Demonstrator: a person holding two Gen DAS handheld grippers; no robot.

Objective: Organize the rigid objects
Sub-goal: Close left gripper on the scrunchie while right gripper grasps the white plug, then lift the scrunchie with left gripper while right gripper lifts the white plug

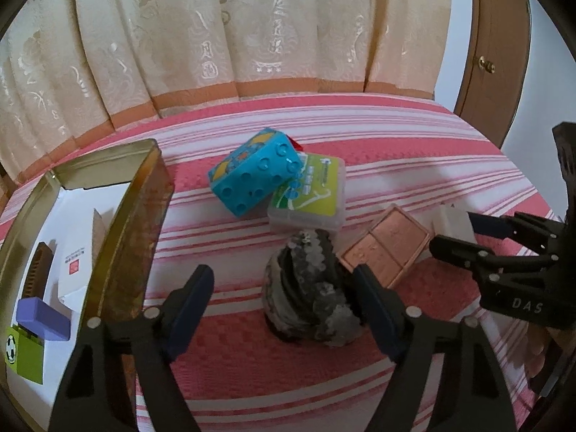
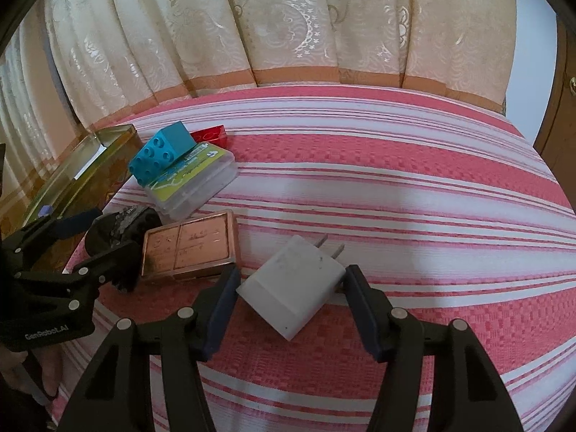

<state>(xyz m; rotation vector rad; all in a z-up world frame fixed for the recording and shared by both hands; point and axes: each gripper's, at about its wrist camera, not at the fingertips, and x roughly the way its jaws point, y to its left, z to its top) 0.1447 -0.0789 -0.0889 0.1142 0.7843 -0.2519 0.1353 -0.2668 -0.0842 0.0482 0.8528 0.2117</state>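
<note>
Behind everything we've got a cream curtain (image 1: 223, 28) with a shiny floral pattern and an orange band along its bottom edge, hanging in folds right down to the surface. That surface wears a pink and white striped cloth (image 2: 396, 187). Off to the right there's a brown wooden door (image 1: 493, 54) with a small brass knob (image 1: 486, 64), next to a pale wall (image 1: 455, 36).

Cream curtain (image 1: 252, 28) with embroidered floral pattern and orange band hangs behind bed. Pink-and-white striped bedspread (image 2: 396, 187) covers surface. Brown wooden door (image 1: 493, 61) with brass knob at right, beside pale wall.
</note>
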